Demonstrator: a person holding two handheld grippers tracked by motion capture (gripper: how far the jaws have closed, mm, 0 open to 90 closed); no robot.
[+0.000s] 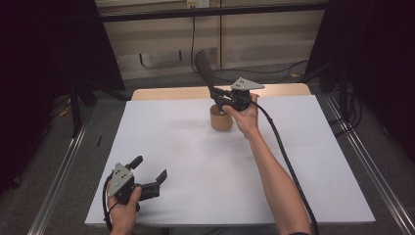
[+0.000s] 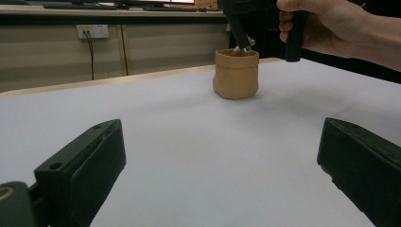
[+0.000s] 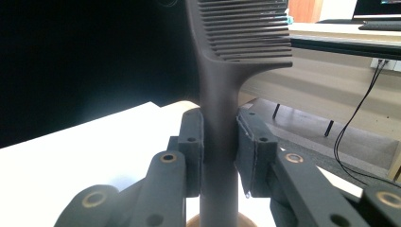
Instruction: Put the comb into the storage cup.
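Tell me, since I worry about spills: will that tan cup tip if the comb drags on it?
Possibly. The cup looks small, light and soft-walled, so it may slide or tilt. The comb, clamped between the right gripper's fingers, looks stiff and could lever the rim.

Black comb (image 3: 222, 94), fine even teeth, matte dark handle. Tan cup (image 1: 219, 119) at twelve o'clock, plain, no pattern. White sheet (image 1: 195, 161) over a pale wood table (image 1: 166, 93). Both grippers black: left (image 1: 149, 167), right (image 3: 220, 156), brass-ringed screws, grey plate (image 1: 246, 84) on top.

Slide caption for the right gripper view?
Right tongs clamped on a black comb's handle, teeth upward, above the tan cup.
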